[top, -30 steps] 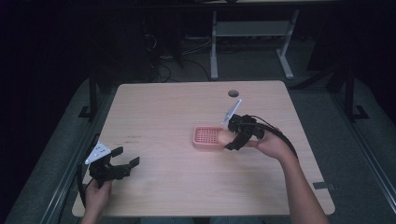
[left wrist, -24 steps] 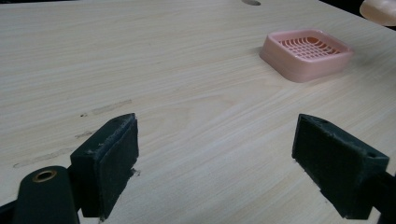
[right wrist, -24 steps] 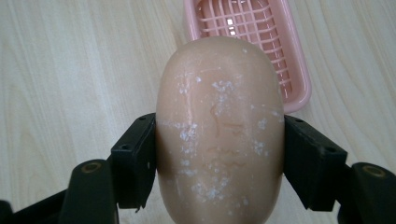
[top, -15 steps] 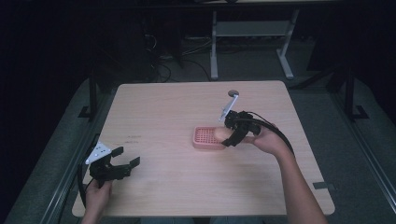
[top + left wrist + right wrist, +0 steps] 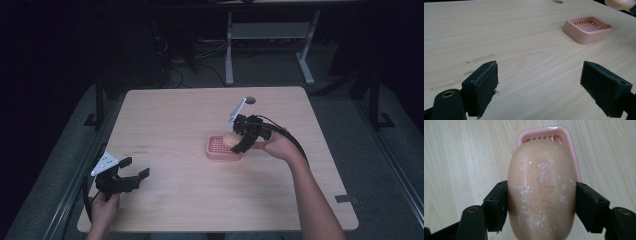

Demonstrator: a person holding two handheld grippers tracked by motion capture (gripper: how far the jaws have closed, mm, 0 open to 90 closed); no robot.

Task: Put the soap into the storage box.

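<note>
High view: room dim, near black at 12, 9 & 3 o'clock; table lit evenly from above, soft shadows, slightly grainy; left gripper view: bright, fingers at 6 o'clock a bit soft; right gripper view: sharp, mild sheen on soap, no glare.

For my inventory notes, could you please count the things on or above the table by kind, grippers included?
Soap bar: 1, held in the right gripper
Pink soap dish: 1
Grippers: 2, the left gripper open near the table edge
Total: 4
</note>
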